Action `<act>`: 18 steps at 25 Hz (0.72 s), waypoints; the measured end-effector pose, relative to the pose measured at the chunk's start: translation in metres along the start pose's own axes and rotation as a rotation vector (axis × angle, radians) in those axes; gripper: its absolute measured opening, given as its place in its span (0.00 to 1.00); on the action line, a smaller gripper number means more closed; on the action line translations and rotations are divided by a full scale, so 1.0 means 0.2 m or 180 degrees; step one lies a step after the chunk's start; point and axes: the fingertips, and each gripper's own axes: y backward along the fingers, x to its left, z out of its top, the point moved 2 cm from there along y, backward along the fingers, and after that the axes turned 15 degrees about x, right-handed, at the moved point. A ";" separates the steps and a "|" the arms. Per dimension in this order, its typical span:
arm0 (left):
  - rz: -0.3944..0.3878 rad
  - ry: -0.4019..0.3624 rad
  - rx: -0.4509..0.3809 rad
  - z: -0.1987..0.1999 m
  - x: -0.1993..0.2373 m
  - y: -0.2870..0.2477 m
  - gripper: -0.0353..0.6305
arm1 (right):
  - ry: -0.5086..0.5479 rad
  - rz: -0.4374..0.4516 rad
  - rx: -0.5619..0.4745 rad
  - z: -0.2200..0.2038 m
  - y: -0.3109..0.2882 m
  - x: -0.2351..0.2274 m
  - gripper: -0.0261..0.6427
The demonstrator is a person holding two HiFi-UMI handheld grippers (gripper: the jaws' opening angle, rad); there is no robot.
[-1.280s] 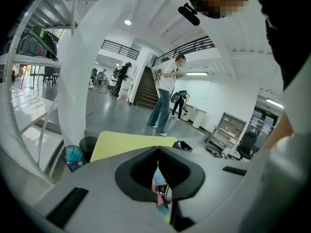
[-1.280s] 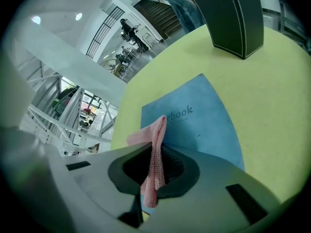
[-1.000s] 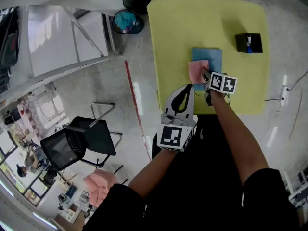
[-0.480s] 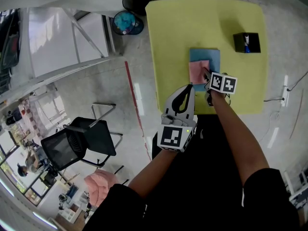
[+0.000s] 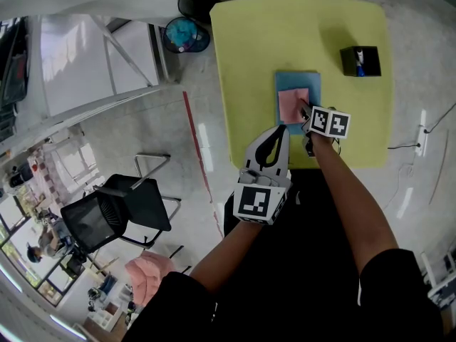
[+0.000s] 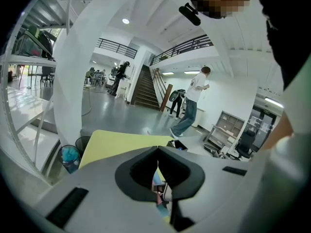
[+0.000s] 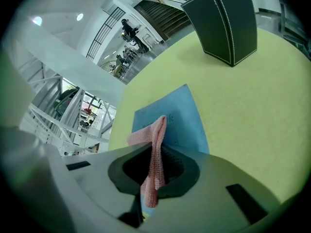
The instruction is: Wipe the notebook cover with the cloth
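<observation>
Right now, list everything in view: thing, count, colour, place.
table: one, yellow, ahead
notebook: one, blue, on table
cloth: one, pink, on notebook, pinched by right tool
box: one, black, table's far right
bins: two, dark, floor beyond table's left corner
chair: one, black, floor at left
left tool: one, grey, shut, empty, above table's near side
right tool: one, grey, shut on cloth
</observation>
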 end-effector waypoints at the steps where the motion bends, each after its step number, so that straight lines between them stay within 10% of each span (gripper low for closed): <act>1: -0.0004 -0.0005 0.0001 0.00 -0.01 0.00 0.08 | -0.0006 0.0001 -0.0006 0.00 0.01 -0.01 0.09; 18: -0.0067 -0.0099 0.0038 0.00 -0.11 -0.04 0.08 | -0.0057 -0.0016 -0.0074 0.01 0.09 -0.11 0.09</act>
